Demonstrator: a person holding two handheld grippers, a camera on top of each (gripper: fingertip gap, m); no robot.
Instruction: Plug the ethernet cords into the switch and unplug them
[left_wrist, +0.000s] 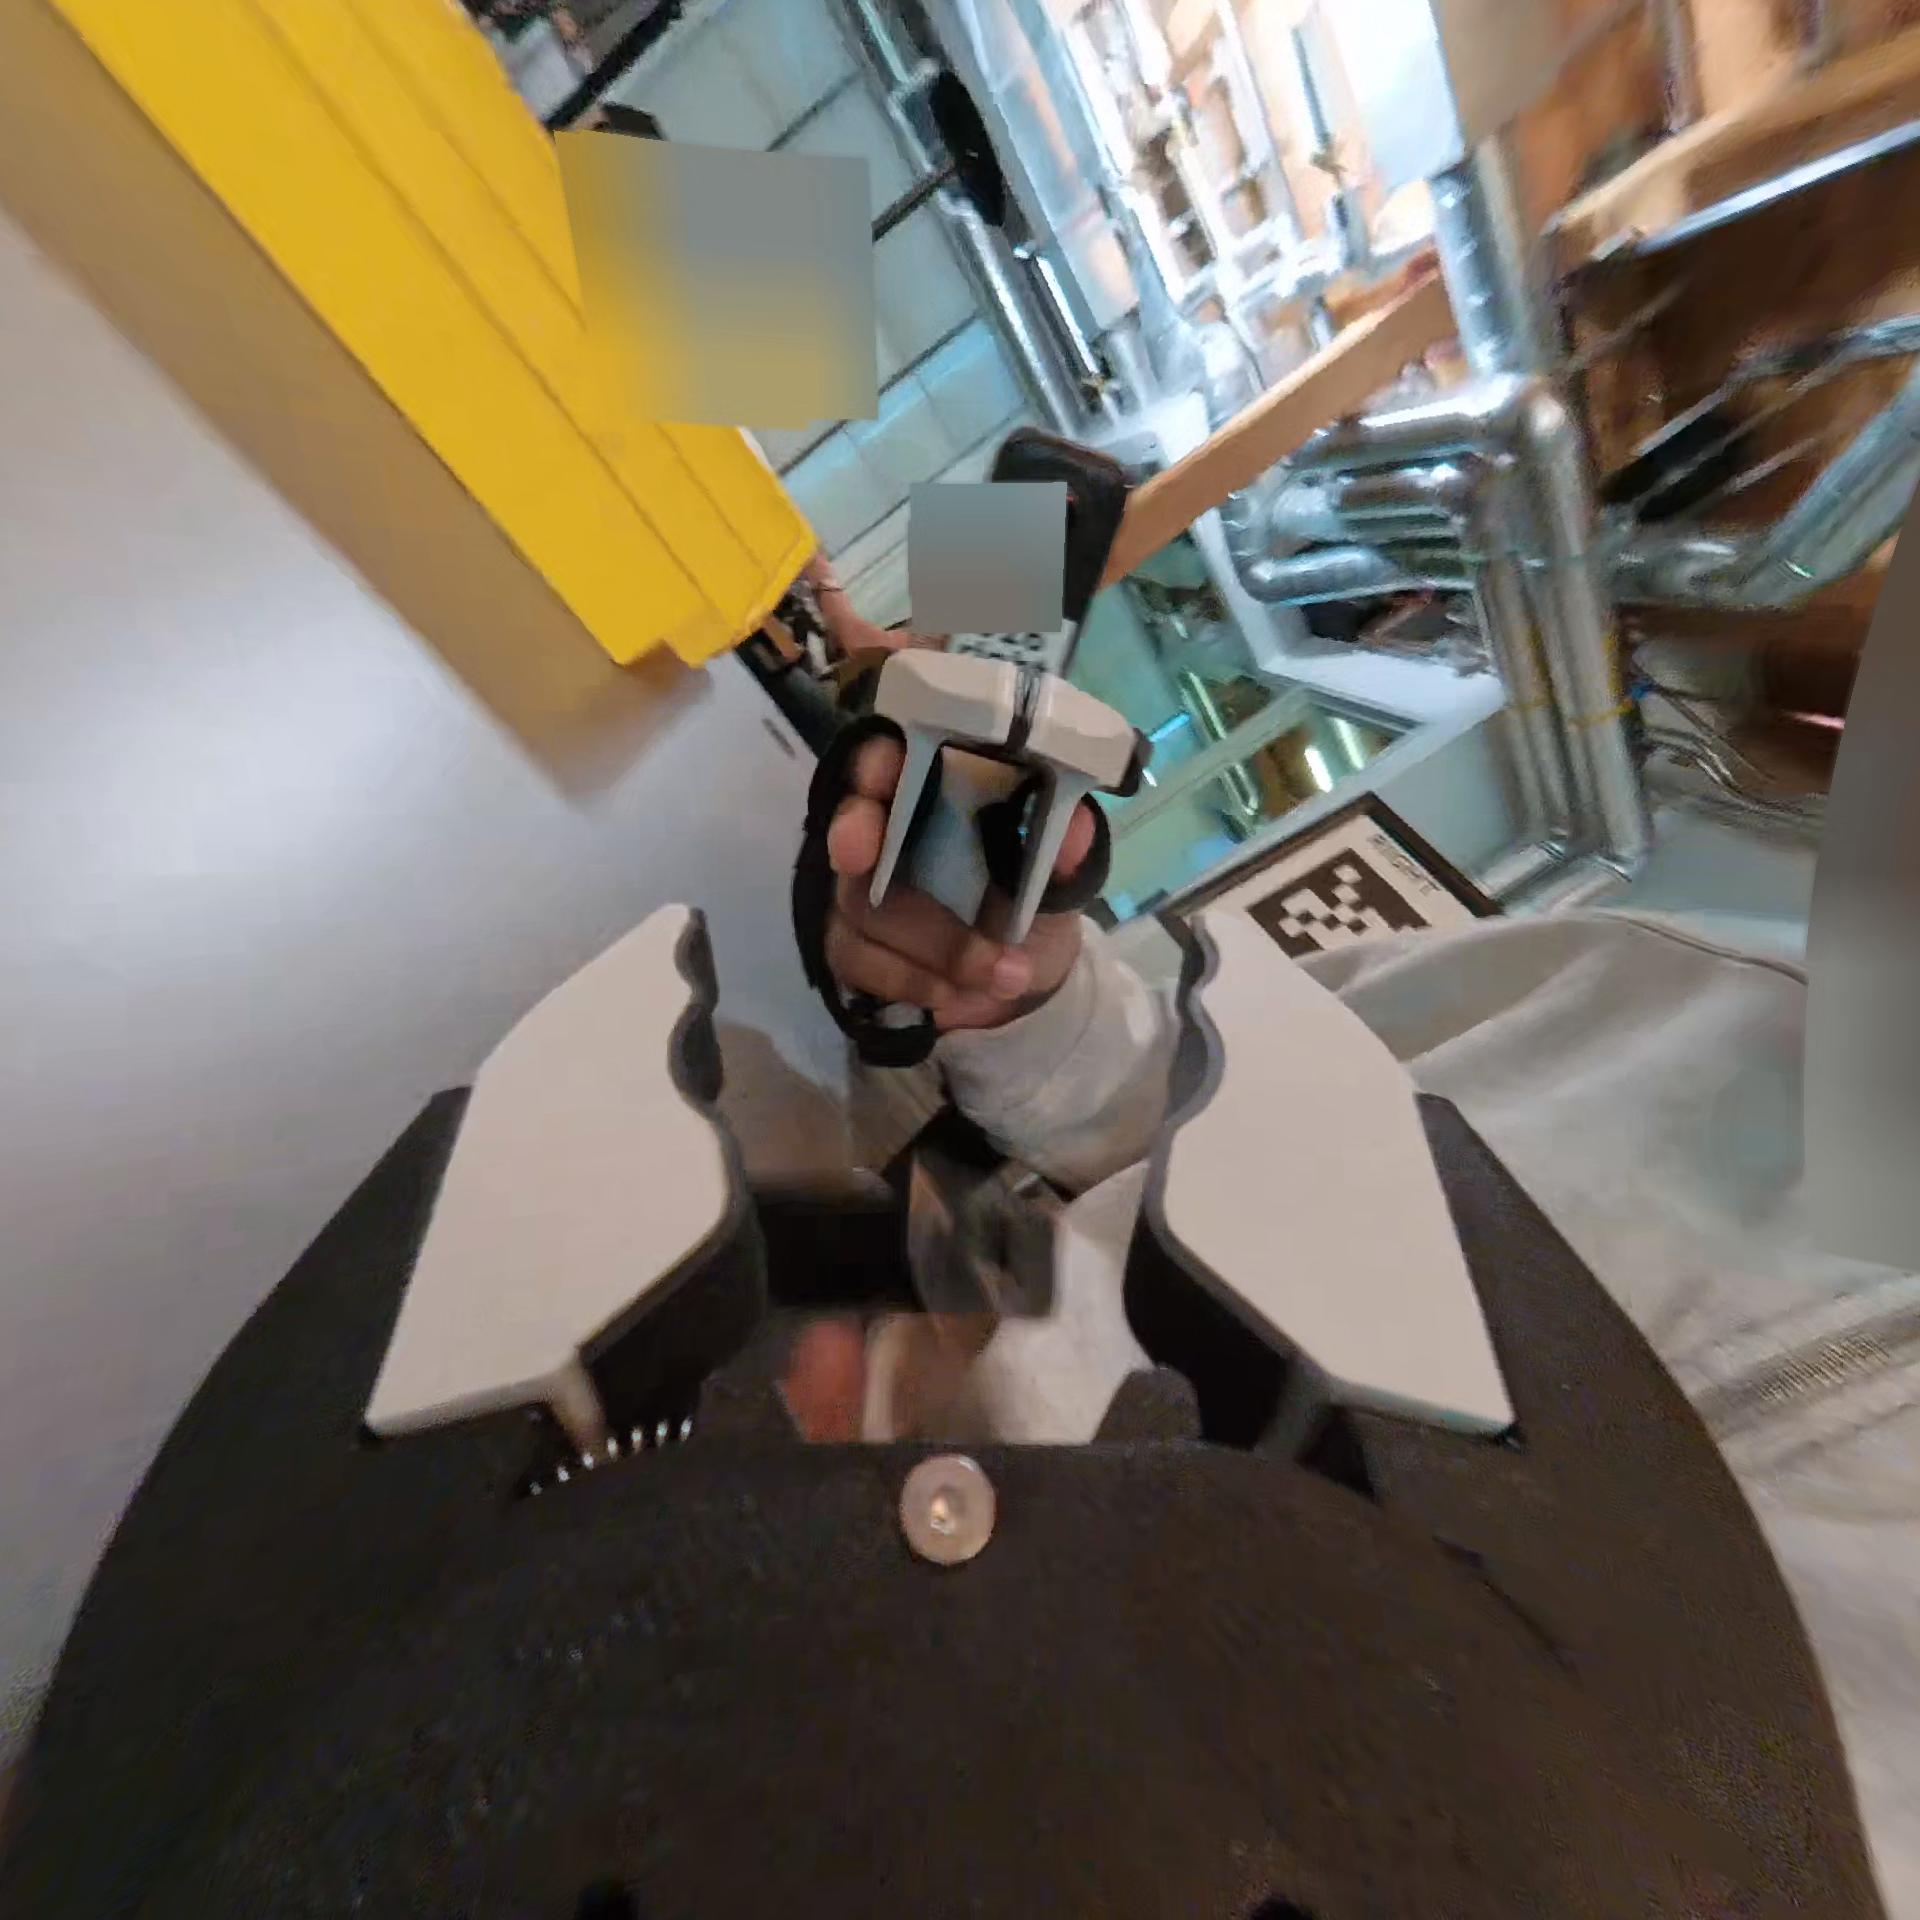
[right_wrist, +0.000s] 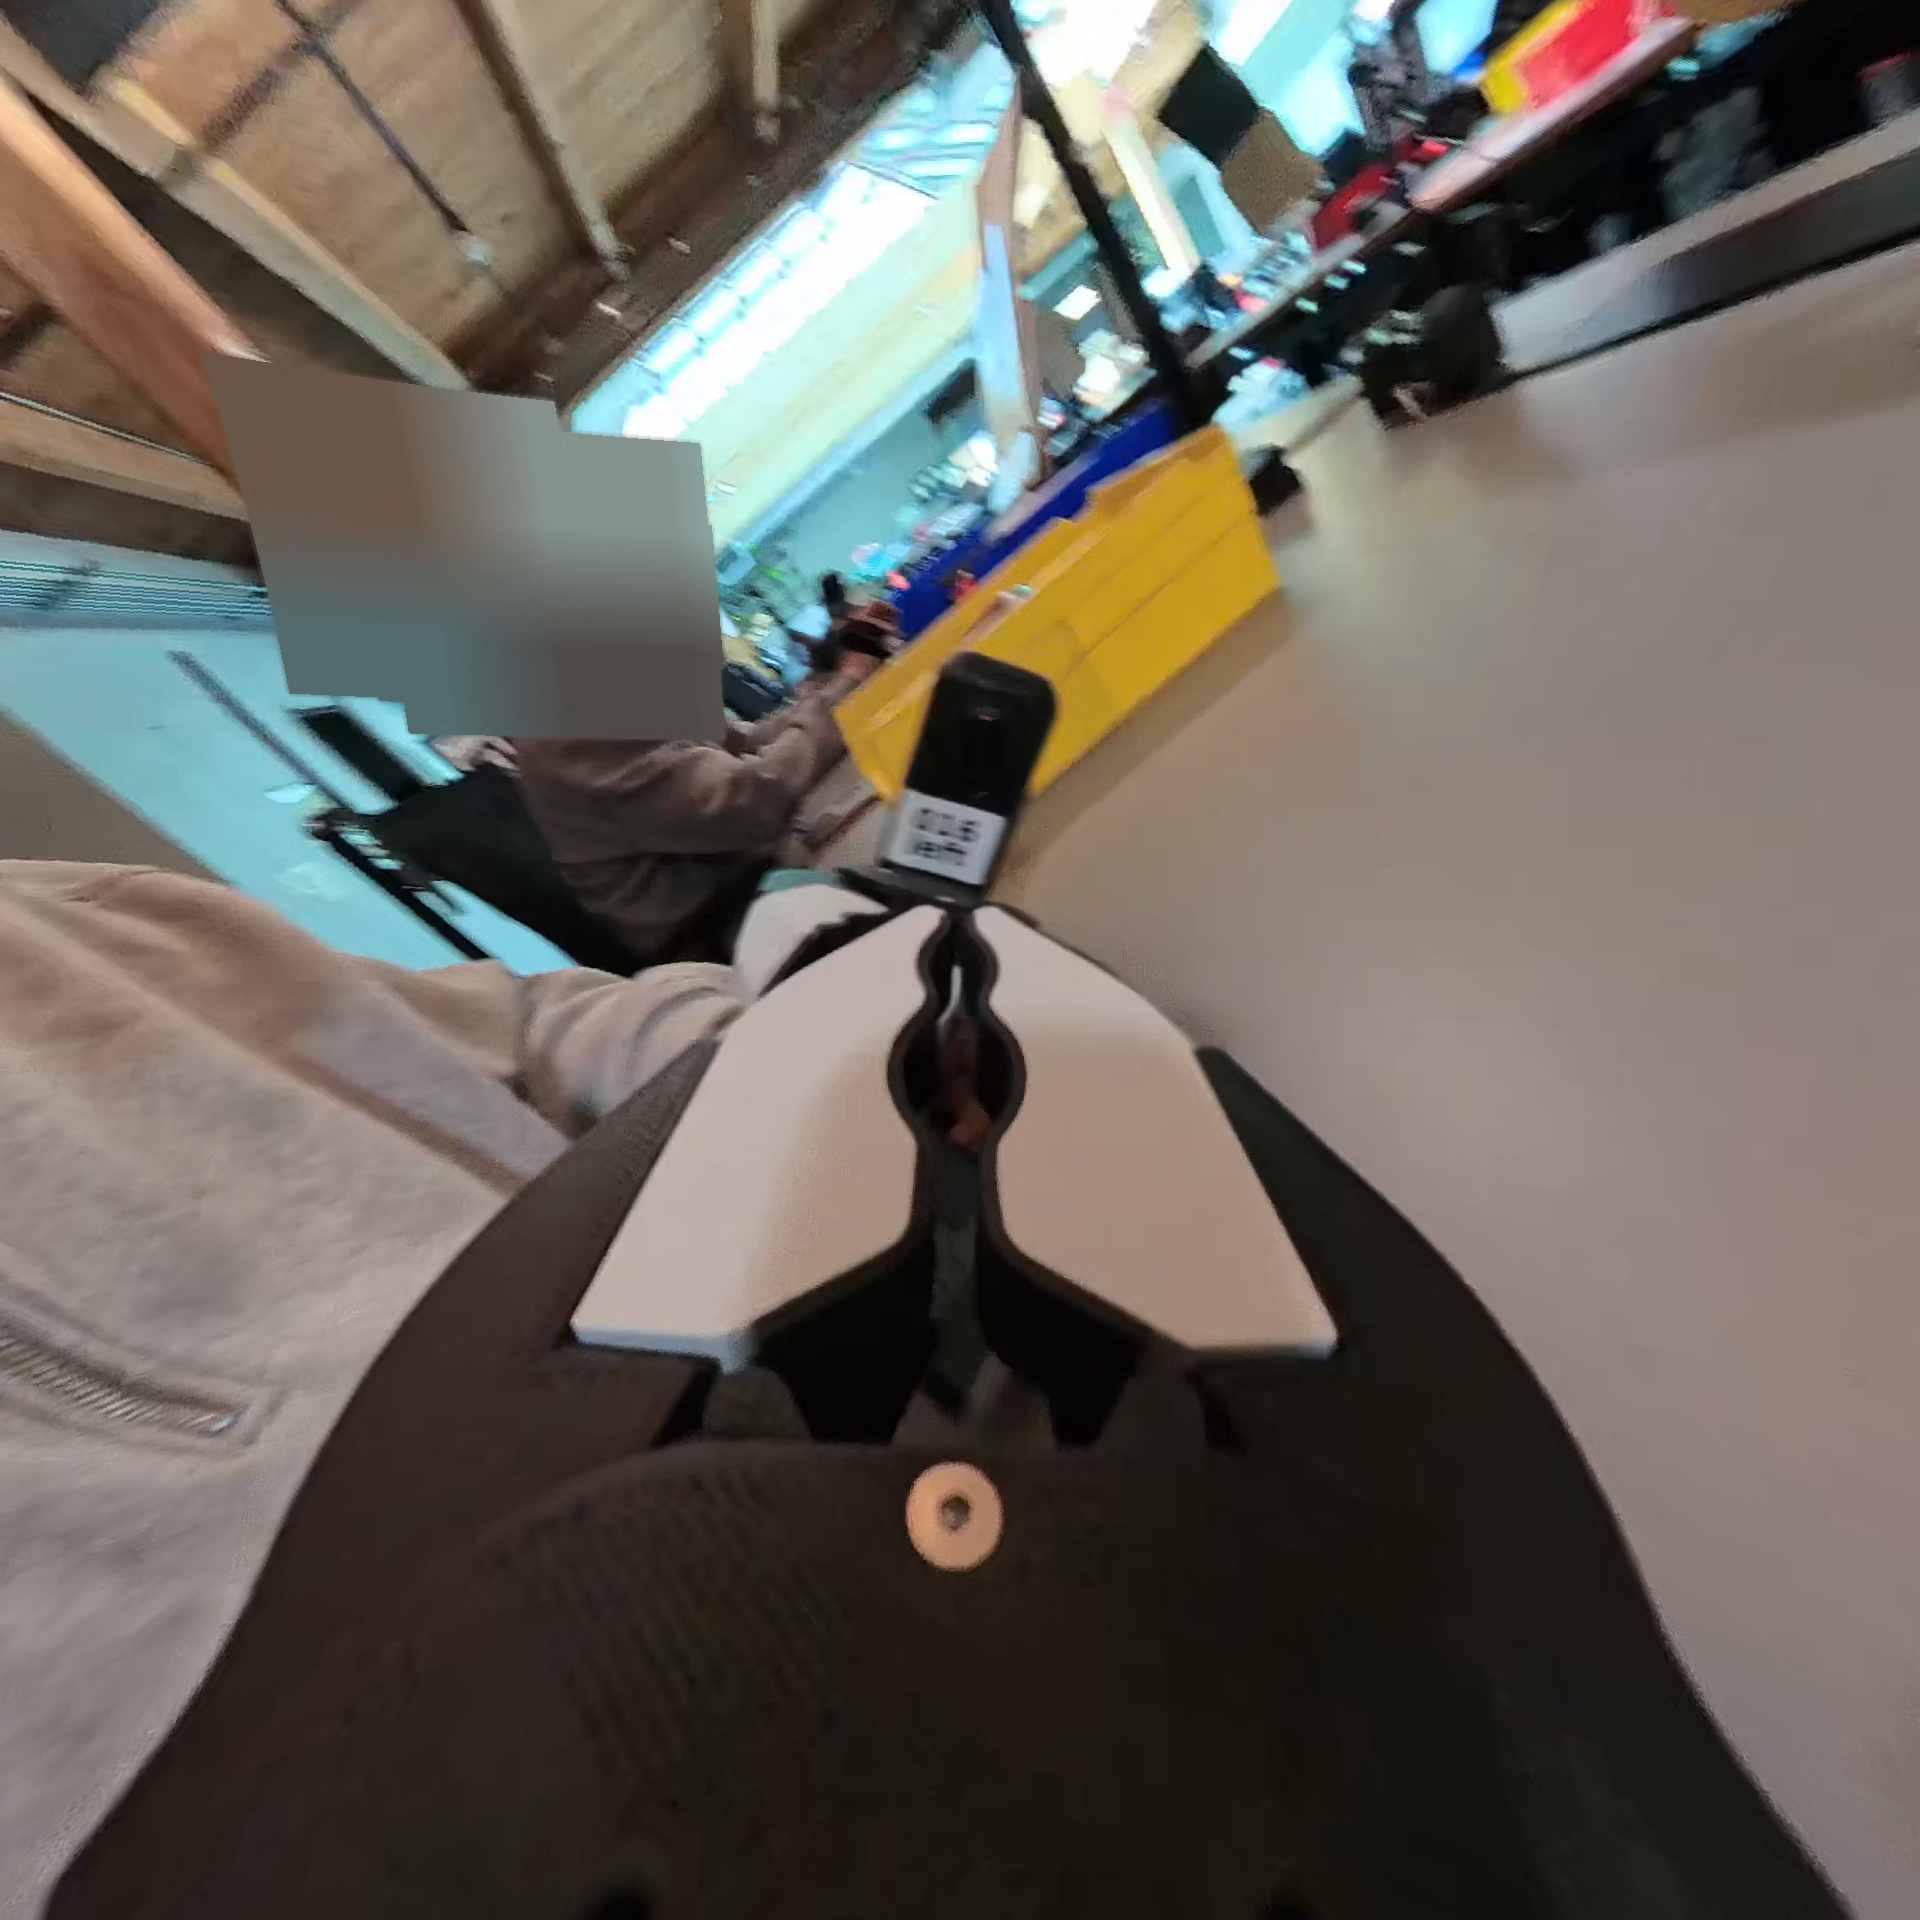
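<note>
No ethernet cord and no switch show in either view. My left gripper (left_wrist: 940, 935) is open and empty, its white fingers (left_wrist: 582, 1174) spread wide, and it is held up in the air. It points at the other hand-held tool, whose white housing (left_wrist: 997, 707) sits in a bare hand (left_wrist: 914, 966). My right gripper (right_wrist: 954, 935) is shut with nothing between its white fingers (right_wrist: 790, 1174). Just beyond its tips stands the left tool's black camera (right_wrist: 977, 758). Both views are tilted and blurred.
A white table (left_wrist: 208, 831) runs along one side and also shows in the right wrist view (right_wrist: 1558, 831). Yellow bins (left_wrist: 468, 312) stand on it, seen farther off in the right wrist view (right_wrist: 1122, 613). A black-and-white marker board (left_wrist: 1340, 899) and a grey sleeve (right_wrist: 208, 1143) are close. A seated person (right_wrist: 644, 821) is behind.
</note>
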